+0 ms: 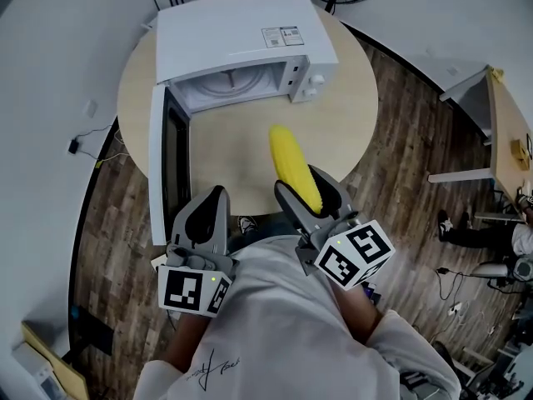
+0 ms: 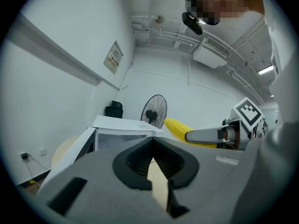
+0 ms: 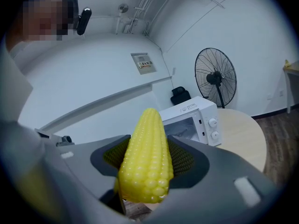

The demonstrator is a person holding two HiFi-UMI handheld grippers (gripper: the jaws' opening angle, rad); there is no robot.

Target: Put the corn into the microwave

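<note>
A yellow corn cob (image 1: 291, 161) is clamped lengthwise in my right gripper (image 1: 298, 180), its tip pointing toward the white microwave (image 1: 241, 44). The microwave stands at the far side of the round table (image 1: 350, 115) with its door (image 1: 158, 165) swung open to the left and its cavity (image 1: 233, 86) showing. In the right gripper view the corn (image 3: 147, 157) fills the space between the jaws, with the microwave (image 3: 191, 120) beyond it. My left gripper (image 1: 210, 202) hangs near the door's lower end, jaws together and holding nothing. From the left gripper view the corn (image 2: 180, 126) shows at the right.
A standing fan (image 3: 216, 77) is behind the table, with a black chair (image 3: 180, 96) by the wall. A desk (image 1: 508, 132) and a seated person's legs (image 1: 458, 232) are off to the right on the wooden floor.
</note>
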